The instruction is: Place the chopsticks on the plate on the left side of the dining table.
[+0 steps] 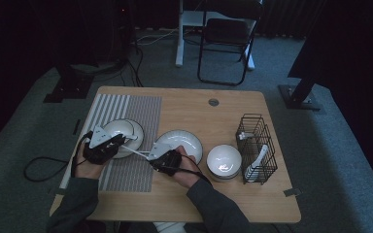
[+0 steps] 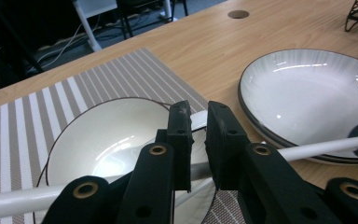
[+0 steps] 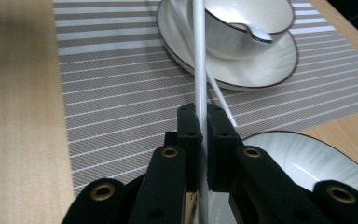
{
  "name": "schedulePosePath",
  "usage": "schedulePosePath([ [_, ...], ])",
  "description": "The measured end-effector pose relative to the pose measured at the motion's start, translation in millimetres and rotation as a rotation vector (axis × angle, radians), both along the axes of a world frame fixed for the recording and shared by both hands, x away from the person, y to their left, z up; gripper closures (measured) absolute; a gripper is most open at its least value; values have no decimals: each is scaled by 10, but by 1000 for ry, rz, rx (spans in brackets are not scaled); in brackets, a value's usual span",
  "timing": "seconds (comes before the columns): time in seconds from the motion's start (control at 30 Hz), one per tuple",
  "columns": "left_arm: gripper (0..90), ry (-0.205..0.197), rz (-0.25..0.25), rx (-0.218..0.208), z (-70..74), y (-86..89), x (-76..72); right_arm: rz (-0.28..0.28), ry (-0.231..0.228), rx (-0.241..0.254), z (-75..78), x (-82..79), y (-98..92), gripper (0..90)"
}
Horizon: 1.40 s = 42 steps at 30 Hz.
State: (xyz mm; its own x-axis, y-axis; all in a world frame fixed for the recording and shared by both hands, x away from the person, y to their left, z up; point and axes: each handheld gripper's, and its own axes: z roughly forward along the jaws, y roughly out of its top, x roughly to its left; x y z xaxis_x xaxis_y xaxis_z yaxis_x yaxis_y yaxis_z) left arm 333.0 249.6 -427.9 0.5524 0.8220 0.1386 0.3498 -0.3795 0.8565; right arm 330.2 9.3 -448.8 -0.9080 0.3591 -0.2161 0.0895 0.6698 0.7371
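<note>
A long white spoon handle (image 3: 199,60) is being clamped between the clenched jaws of the right claw (image 3: 200,122), seen in the high view at 6 o'clock of the wooden surface (image 1: 233,102). The handle is running up toward 12 o'clock in the right gripper view, over the striped placemat (image 3: 121,84), to the white bowl (image 3: 242,23) standing on a saucer (image 3: 261,65), where the spoon's bowl end (image 3: 260,32) is resting on the rim.

In the left gripper view a white handle (image 2: 9,203) is being pinched between the nearly closed jaws of the left claw (image 2: 198,135), above the same bowl (image 2: 107,140). At 3 o'clock of it a shallow white plate (image 2: 307,93) is lying. In the high view a second bowl (image 1: 224,161) and a black wire rack (image 1: 257,145) are standing at 3 o'clock.
</note>
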Motion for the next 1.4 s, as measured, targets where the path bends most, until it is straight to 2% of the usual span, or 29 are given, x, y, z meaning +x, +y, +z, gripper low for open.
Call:
schedulePosePath([
  [0.23, 800, -5, 8, 7, 14, 9, -37, 25, 5, -10, 19, -3, 88, 864],
  [0.5, 799, -29, 22, 16, 119, 38, -163, 32, 16, -20, 7, 47, 148, 864],
  [0.77, 799, -30, 48, 38, 115, 131, -288, 40, 39, -34, -24, 117, 222, 864],
  [1.03, 799, -8, 76, 25, 34, 242, -365, 57, 42, -52, -58, 176, 318, 864],
  [1.4, 823, 58, 106, 24, -176, 323, -378, 89, 49, -102, -136, 287, 393, 863],
])
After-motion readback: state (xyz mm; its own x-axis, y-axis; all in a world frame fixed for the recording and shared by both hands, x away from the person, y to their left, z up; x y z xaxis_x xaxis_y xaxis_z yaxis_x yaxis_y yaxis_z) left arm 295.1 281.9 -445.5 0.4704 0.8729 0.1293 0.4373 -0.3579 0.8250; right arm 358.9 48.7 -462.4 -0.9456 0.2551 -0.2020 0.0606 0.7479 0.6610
